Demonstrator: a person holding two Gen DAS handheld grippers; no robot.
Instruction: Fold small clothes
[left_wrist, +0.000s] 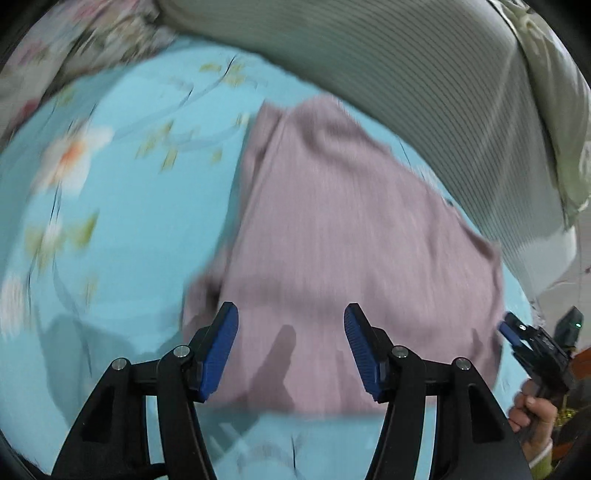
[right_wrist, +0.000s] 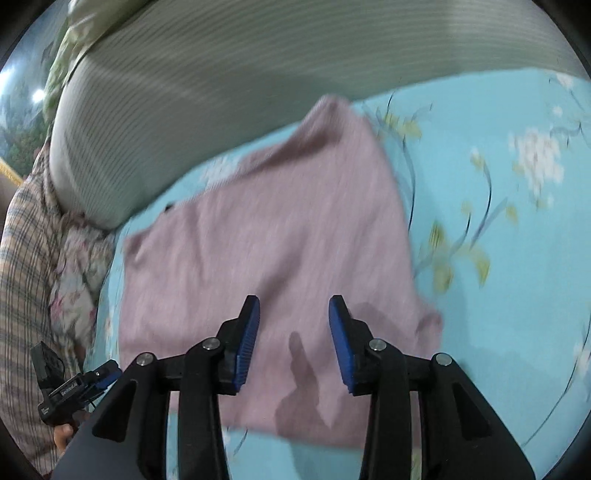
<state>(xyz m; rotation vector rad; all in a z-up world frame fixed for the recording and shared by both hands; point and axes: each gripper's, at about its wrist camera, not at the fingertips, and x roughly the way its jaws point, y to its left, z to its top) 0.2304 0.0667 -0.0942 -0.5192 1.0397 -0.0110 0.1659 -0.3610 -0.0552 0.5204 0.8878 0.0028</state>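
Below left tool (left_wrist: 291, 317), pink garment (left_wrist: 351, 229), untouched

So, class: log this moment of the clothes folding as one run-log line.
left gripper: open, empty | right gripper: open, empty | mauve garment: lying folded on blue floral sheet | contact: none

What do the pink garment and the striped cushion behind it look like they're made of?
Pink garment: probably a soft ribbed knit, matte, judging by fine lengthwise lines. Striped cushion: looks like woven fabric with thin grey-green stripes, padded and rounded. Blur leaves both uncertain.
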